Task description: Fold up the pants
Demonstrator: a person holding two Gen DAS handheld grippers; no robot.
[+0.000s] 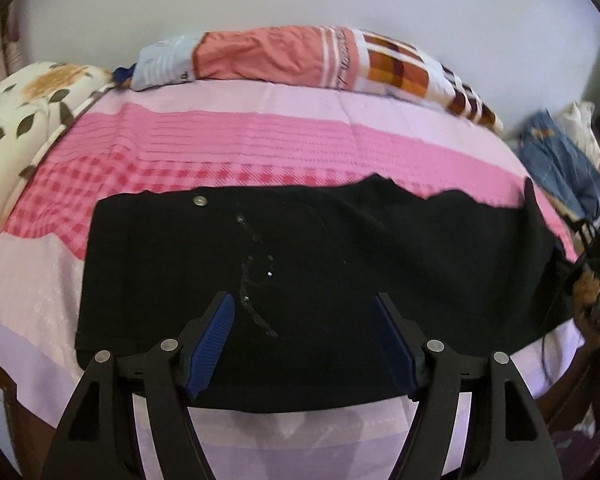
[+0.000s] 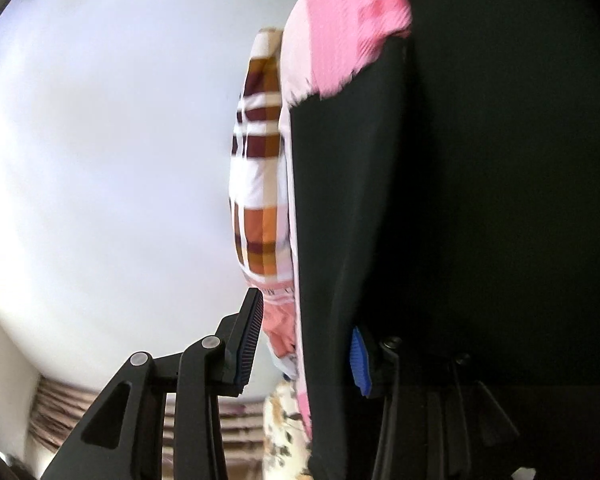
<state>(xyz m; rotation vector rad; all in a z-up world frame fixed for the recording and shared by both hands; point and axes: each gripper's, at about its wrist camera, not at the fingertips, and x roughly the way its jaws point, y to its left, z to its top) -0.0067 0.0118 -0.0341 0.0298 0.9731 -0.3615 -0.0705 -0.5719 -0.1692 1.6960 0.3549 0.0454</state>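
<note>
I read the pants (image 1: pixel 300 264) as black cloth spread across the centre of the left wrist frame, lying on the pink striped bedsheet (image 1: pixel 236 140). A metal button (image 1: pixel 199 200) shows near their upper left edge; the upper right edge is ragged and lifted.

Left gripper (image 1: pixel 304 312): fingers apart, blue pads (image 1: pixel 216 336) hovering over the lower middle of the cloth. Nothing is between the jaws. I cannot tell whether the tips touch the fabric.

Right gripper (image 2: pixel 300 340): fingers apart. In the right wrist frame a fold of the black cloth runs down the centre and passes between the left pad and the right pad (image 2: pixel 360 360). The right finger is mostly covered by cloth. I cannot confirm any clamping pressure; the visible gap suggests none.

Step in hand, by my judgement: taking hold of the cloth edge at the right of the frame for a fold across the garment, which looks at an early stage.

Next move requires:
1. Closing the right fingers on the cloth edge.
2. Setting the left gripper to pin or grasp the near edge.
3. Avoiding the checked pillow (image 1: pixel 412 68) at the upper frame.
</note>
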